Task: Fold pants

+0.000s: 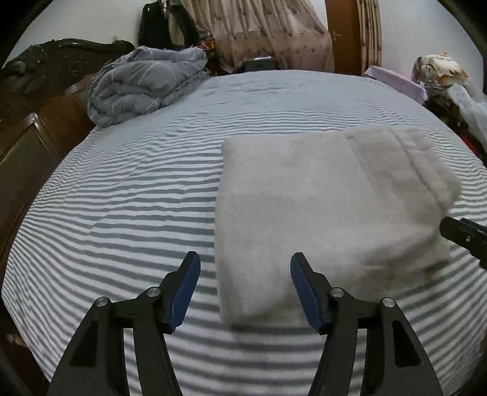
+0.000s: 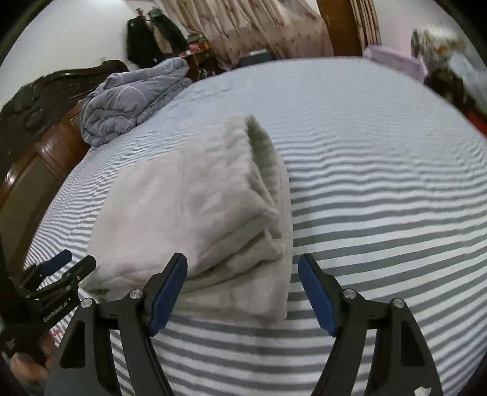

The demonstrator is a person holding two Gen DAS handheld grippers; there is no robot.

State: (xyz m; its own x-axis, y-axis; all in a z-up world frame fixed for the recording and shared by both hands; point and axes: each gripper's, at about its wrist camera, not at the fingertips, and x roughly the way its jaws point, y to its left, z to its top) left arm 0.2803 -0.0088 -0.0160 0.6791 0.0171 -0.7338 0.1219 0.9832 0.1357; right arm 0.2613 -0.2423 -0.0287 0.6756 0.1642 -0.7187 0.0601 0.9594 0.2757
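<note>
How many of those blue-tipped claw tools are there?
2. The left gripper is open at the folded pants' near left corner; the right gripper is open at their near right corner.

A grey-and-white striped sheet (image 1: 137, 195) covers the bed. At its far left lies a rumpled blue-grey quilt (image 1: 143, 82) against the dark carved headboard (image 1: 45, 70). Patterned curtains (image 1: 268, 33) hang beyond, dark clothes (image 1: 152, 24) to their left.

Striped bed (image 1: 121, 198) is lying open from nine to twelve o'clock of the folded pants (image 1: 319, 207); a rumpled quilt (image 1: 143, 82) is blocking the ten o'clock corner, the wooden headboard (image 1: 33, 121) walling that side.
</note>
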